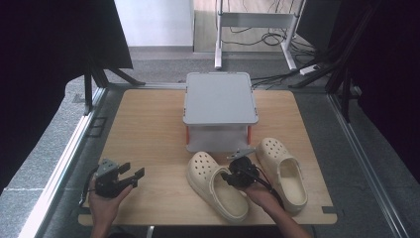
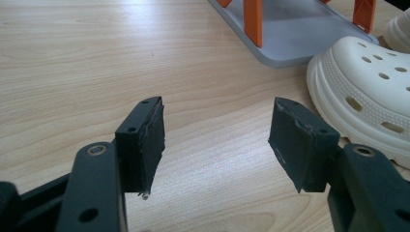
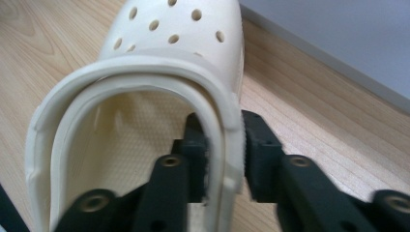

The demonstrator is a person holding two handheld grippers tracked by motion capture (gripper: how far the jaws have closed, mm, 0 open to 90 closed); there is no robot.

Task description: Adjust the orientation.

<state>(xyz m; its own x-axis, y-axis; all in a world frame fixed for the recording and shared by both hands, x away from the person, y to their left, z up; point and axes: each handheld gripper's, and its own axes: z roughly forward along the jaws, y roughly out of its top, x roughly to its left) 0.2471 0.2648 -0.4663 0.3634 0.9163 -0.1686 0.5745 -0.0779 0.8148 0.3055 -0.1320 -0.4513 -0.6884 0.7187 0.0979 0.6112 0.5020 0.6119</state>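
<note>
Two tools are at work over the bench [image 1: 148, 124], one in each of the person's hands. The right tool [image 1: 236, 174] straddles the side wall of the left clog [image 1: 216, 184]: in the right gripper view one jaw sits inside the shoe's opening and the other outside, with the cream rim between them [image 3: 225, 145]. The jaws stand only partly apart, and I cannot tell whether the pads truly press on the wall or merely lie against it. The left tool [image 1: 119, 177] sits well apart at the near left of the bench, its jaws spread wide with nothing but bare wood between them; its own view shows the two worn black pads [image 2: 153, 140] and, off to one side, the perforated toe of that same clog [image 2: 367, 92].

Two clogs lie on the bench, both cream with holes across the toe, toes pointing away from the person. The left clog lies near the middle front; the right clog [image 1: 283, 171] lies just beside it on the far side of the right tool, apart from the first.

One grey rack [image 1: 220, 99] stands behind the pair, a flat top tray over a lower tray, joined by orange posts [image 2: 254, 21]. The toes of both clogs come close to its front edge.
</note>
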